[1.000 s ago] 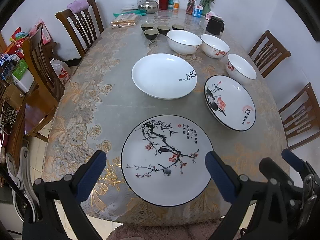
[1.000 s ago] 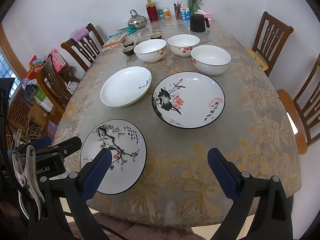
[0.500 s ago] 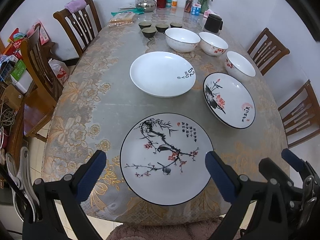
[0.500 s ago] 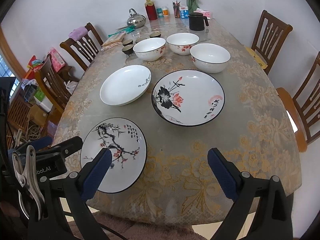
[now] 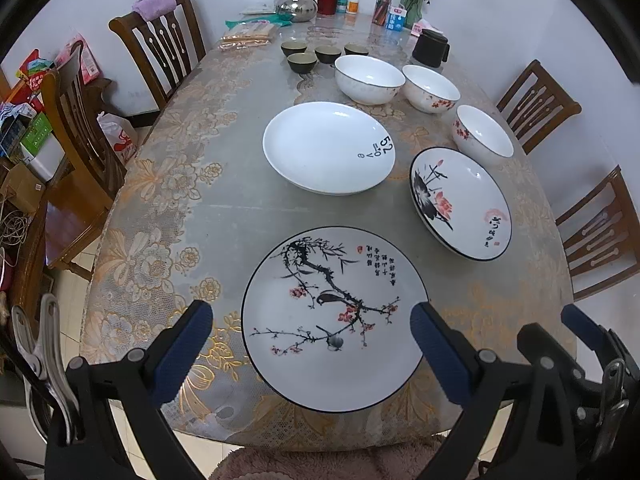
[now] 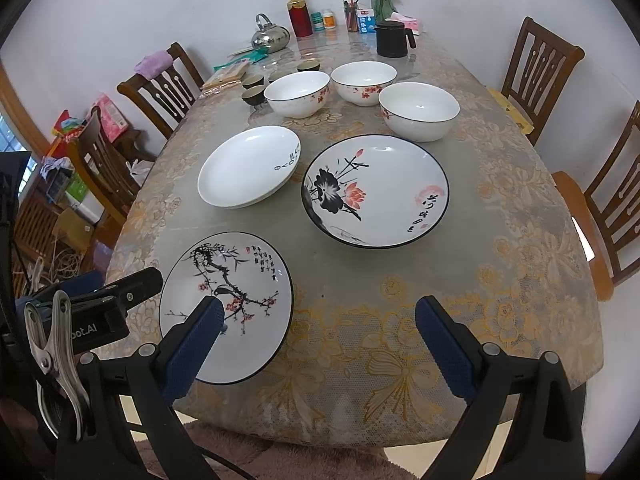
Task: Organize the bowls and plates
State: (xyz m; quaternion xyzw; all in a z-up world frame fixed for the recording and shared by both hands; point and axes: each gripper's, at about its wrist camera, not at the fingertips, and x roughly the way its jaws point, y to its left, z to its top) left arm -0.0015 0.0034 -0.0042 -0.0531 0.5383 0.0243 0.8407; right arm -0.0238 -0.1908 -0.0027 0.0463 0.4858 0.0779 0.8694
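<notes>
Left wrist view: left claw (image 5: 310,334) spread wide, empty, above the plum-branch plate (image 5: 334,316) at the near desk (image 5: 224,200) edge. Right claw (image 6: 320,332) likewise spread, holding nothing. Lotus plate (image 6: 376,192) and plain white plate (image 6: 248,166) lie mid-desk, apart. Three bowls (image 6: 418,110) stand behind them.
</notes>
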